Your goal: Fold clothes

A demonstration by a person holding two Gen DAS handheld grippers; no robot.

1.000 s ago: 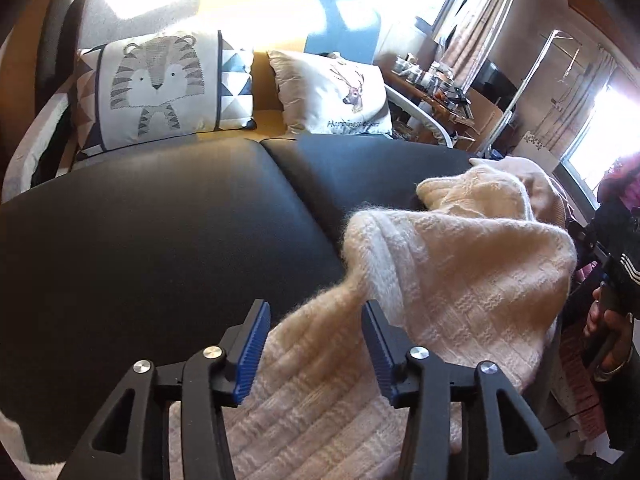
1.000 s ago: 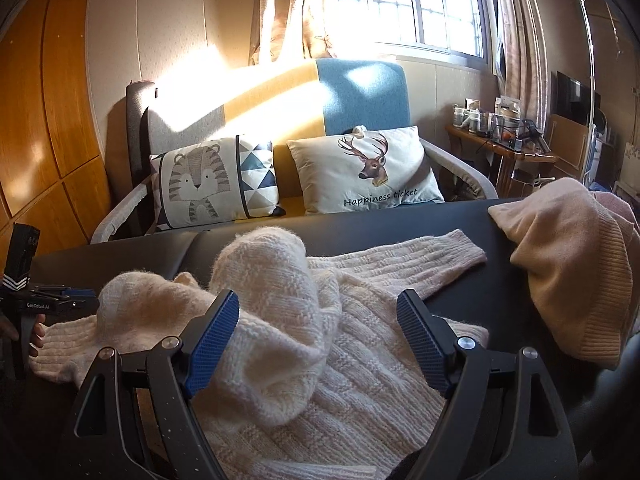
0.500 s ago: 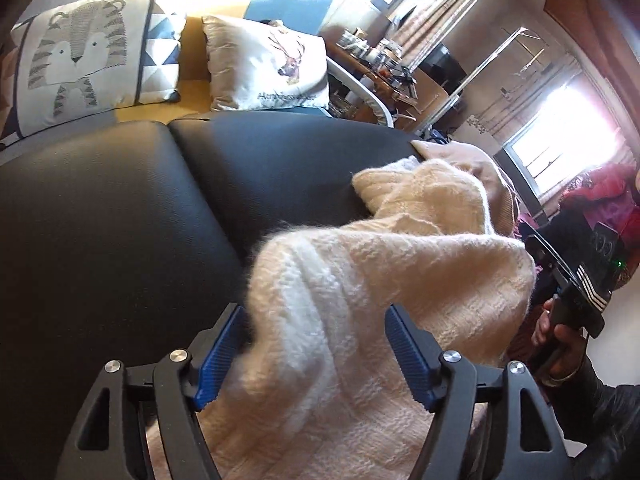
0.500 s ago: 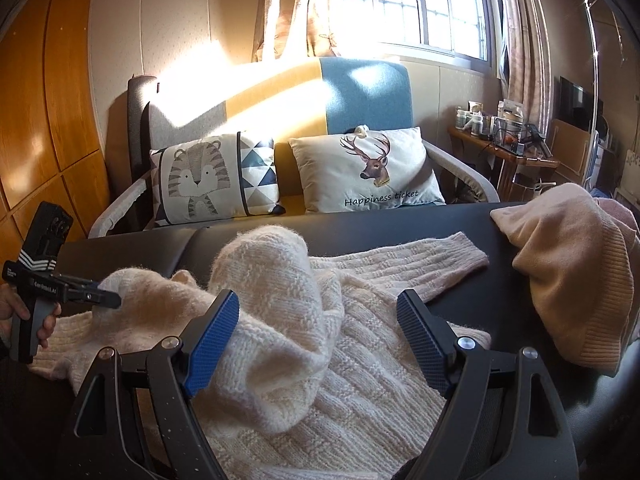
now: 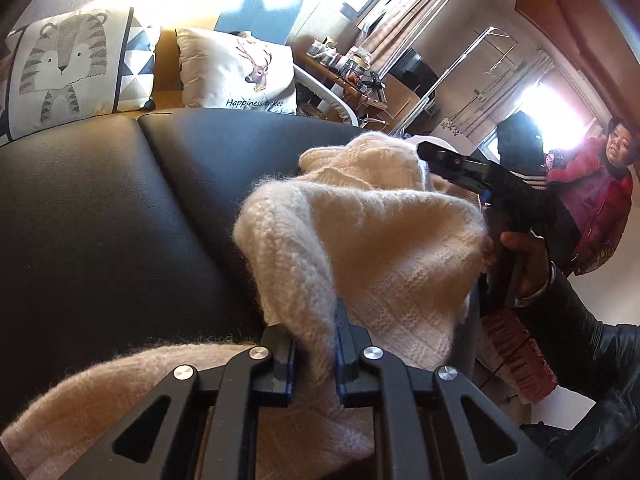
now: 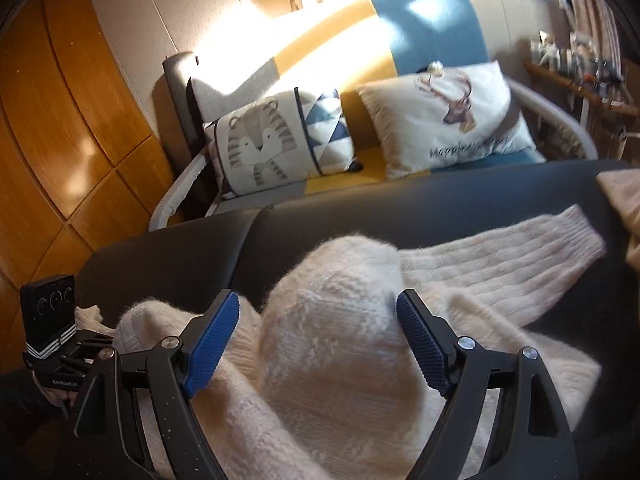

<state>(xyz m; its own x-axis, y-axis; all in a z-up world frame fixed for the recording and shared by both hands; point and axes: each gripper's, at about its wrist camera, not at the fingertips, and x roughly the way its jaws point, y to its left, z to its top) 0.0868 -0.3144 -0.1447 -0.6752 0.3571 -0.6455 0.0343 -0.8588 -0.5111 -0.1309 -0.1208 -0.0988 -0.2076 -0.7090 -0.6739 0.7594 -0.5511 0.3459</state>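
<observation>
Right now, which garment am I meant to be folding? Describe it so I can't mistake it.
Find the black padded table before the sofa. The cream sweater sprawls across its near side, pinched by the left tool. It is fluffy and cable-knit; the pink garment beyond looks smoother.

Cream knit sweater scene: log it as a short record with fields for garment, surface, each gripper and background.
garment: cream knit sweater, bunched, one sleeve stretched out flat
surface: black padded table
left gripper: shut on a sweater fold
right gripper: open, sweater hump between its fingers
second garment: peach knit at the table's right edge
background: tiger cushion and deer cushion on the sofa
</observation>
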